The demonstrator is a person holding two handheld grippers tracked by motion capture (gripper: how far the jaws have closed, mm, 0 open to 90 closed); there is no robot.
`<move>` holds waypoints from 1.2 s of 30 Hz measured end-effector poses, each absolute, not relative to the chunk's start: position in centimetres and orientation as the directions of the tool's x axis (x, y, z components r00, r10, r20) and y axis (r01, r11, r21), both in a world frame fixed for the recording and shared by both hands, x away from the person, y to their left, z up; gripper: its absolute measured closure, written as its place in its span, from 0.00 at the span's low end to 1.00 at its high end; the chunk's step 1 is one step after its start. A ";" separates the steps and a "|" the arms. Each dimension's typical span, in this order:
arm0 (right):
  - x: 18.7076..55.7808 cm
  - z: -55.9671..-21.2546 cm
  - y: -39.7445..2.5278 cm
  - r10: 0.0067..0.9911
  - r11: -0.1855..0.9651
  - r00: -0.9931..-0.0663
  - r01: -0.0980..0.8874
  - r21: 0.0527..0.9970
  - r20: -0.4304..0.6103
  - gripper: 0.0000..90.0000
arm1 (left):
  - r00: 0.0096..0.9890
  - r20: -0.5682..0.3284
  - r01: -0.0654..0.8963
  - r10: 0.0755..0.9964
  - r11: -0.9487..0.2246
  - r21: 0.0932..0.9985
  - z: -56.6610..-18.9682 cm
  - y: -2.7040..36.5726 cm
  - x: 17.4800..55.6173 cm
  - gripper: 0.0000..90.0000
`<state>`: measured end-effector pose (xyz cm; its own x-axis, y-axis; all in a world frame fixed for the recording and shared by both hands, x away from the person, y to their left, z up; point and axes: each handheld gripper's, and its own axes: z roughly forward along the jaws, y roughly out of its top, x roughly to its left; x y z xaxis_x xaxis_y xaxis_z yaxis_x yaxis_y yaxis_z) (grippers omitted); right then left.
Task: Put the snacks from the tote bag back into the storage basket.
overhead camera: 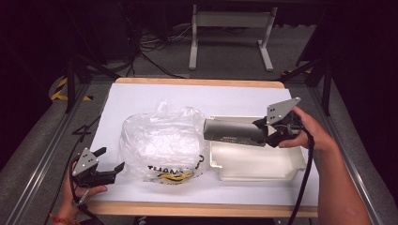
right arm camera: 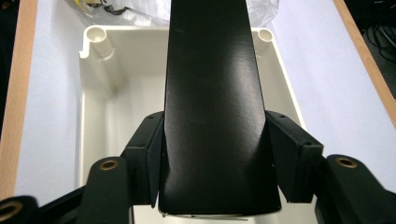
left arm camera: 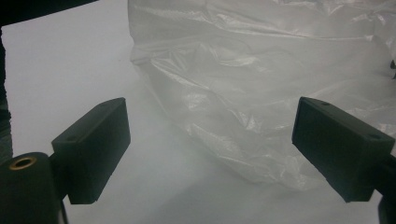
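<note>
The dark box (overhead camera: 234, 131) is held clamped between the jaws of the right gripper (overhead camera: 276, 132), lifted above the white tray (overhead camera: 257, 165) and touching the plastic bag (overhead camera: 159, 143). A slip is judged possible, since only one end is pinched. The left gripper (overhead camera: 109, 164), jaws spread, is poised low beside the bag.

Overall light: the white table top (overhead camera: 155, 96) is brightly lit from above; the floor and room around it sink into near black.
Glare: the plastic bag (overhead camera: 162, 140) washes out to a pale sheen, its creases faint; a soft highlight runs across the black box (right arm camera: 212, 93).
Shadows: weak and short, under the bag and inside the cream tray (right arm camera: 116, 100).
Focus: in the left gripper view the bag looks hazy and milky.
Sharpness: the high view is soft and low in detail.
</note>
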<state>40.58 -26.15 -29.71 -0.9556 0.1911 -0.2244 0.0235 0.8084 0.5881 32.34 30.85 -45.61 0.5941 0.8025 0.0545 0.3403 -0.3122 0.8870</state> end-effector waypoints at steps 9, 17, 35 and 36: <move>40.2 -30.1 -28.7 0.218 0.804 -0.952 0.052 0.592 -0.213 0.48 | 0.595 0.057 0.337 0.802 -0.313 0.888 -45.6 30.8 32.3 0.13; 40.1 -30.9 -30.0 0.233 0.811 -0.952 0.077 0.580 -0.200 0.48 | 0.595 0.055 0.333 0.802 -0.309 0.891 -45.5 30.7 32.3 0.13; 41.4 -33.6 -29.5 0.205 0.871 -0.969 0.116 0.477 -0.140 0.48 | 0.598 0.051 0.340 0.800 -0.310 0.888 -45.6 30.7 32.4 0.13; 41.5 -33.8 -29.5 0.196 0.876 -0.971 0.111 0.470 -0.137 0.48 | 0.598 0.051 0.340 0.800 -0.311 0.888 -45.6 30.7 32.4 0.13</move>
<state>41.48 -29.54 -33.77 -0.9709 0.1963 -0.1371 0.1107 0.8756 0.4701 32.36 30.73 -45.59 0.5981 0.7998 0.0513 0.3398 -0.3110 0.8876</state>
